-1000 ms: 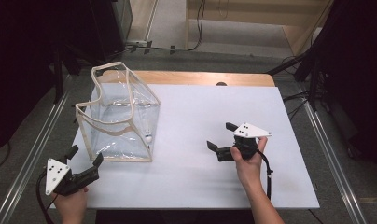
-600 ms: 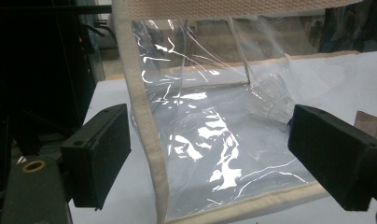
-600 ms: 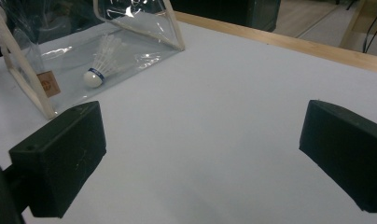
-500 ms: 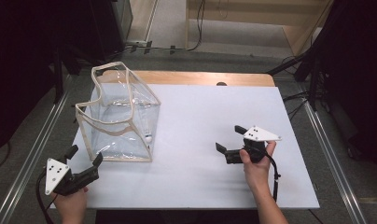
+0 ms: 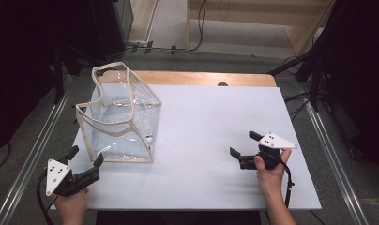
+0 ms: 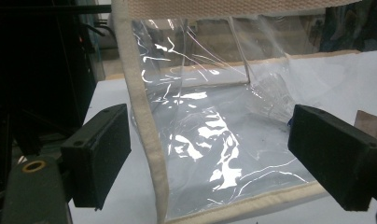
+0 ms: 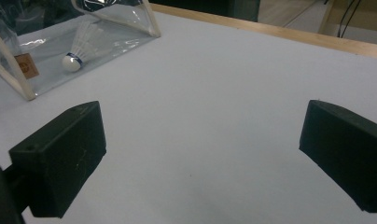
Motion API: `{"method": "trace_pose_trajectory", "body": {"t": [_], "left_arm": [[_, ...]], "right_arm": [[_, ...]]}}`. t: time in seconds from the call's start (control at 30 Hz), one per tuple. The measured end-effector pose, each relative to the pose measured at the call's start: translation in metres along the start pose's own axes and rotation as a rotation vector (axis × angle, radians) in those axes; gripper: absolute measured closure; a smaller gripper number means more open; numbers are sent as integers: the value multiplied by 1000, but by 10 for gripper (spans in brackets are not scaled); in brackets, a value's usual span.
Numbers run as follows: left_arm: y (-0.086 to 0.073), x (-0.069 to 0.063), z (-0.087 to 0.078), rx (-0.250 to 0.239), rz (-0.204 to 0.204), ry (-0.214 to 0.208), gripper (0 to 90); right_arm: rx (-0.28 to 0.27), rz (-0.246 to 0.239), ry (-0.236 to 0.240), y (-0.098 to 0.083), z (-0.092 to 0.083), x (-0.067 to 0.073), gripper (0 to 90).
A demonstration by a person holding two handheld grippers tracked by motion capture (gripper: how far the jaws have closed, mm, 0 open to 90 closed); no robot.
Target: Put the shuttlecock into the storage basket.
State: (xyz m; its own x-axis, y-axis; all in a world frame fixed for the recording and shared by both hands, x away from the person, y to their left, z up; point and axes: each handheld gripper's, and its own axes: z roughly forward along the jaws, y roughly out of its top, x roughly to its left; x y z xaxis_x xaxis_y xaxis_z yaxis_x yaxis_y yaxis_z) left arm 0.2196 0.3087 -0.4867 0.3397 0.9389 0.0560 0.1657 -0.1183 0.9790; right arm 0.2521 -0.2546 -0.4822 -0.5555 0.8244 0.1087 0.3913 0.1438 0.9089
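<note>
A clear plastic bag [image 5: 119, 119] with cream trim stands open-topped on the left of the white table [image 5: 211, 112]. Inside it, near its right front corner, lies a white shuttlecock [image 5: 149, 136]. My left gripper [image 5: 87, 155] is open at the table's front left corner, just short of the bag's front edge. In the left gripper view the bag [image 6: 214, 130] fills the space beyond the open left gripper [image 6: 219, 156]. My right gripper [image 5: 243, 143] is open over bare table at the front right, pointing left. Its own view has the shuttlecock [image 7: 79, 49] far off behind the open right gripper [image 7: 203, 149].
A wooden strip [image 5: 201, 78] runs along the table's far edge, with a small dark spot [image 5: 221, 84] on it. Metal rails [image 5: 328, 145] flank the table on the floor. A wide stretch of white top separates the bag and the right gripper.
My right gripper has drifted to the right and slightly toward the front edge, away from the bag. The left gripper and the bag have stayed put.
</note>
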Motion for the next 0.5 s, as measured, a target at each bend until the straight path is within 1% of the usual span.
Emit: {"method": "trace_pose_trajectory", "body": {"t": [0.5], "left_arm": [[0,0,0,1,0,-1,137]], "right_arm": [[-5,24,-50,-16,-19,-15,0]]}}
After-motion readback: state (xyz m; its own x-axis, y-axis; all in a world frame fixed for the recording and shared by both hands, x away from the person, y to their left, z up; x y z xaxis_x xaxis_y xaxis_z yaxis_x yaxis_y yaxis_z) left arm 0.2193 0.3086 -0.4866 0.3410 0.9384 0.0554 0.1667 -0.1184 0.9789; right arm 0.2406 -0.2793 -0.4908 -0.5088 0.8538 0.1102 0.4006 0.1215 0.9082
